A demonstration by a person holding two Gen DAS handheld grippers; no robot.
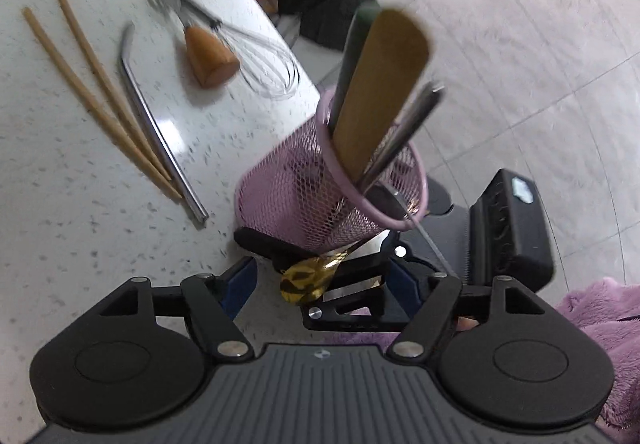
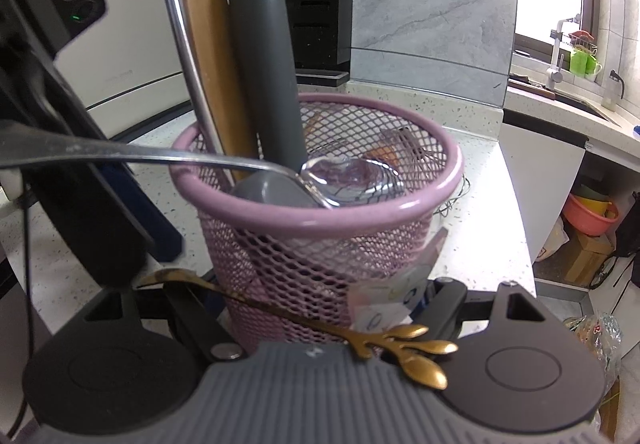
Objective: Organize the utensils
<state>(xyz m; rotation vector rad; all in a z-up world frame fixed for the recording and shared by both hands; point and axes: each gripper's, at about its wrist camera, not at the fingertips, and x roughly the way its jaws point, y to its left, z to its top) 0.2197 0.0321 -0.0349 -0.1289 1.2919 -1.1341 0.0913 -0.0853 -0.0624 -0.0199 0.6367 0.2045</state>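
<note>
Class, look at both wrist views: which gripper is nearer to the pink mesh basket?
Right. The right gripper is shut around the lower wall of the pink mesh basket. The left gripper stands open beside it, not gripping it.

A pink wire-mesh basket (image 1: 304,199) shows a honeycomb pattern, with a lilac rim. In it stand a tan wooden spatula (image 1: 380,83), a dark green-grey handle (image 2: 264,63) and a silver metal spoon (image 2: 344,179). A gold leaf-patterned spoon (image 2: 404,344) gleams. The white surface (image 1: 60,203) is grey-speckled, bearing beige chopsticks (image 1: 100,91) and an orange-handled whisk (image 1: 212,55).
</note>
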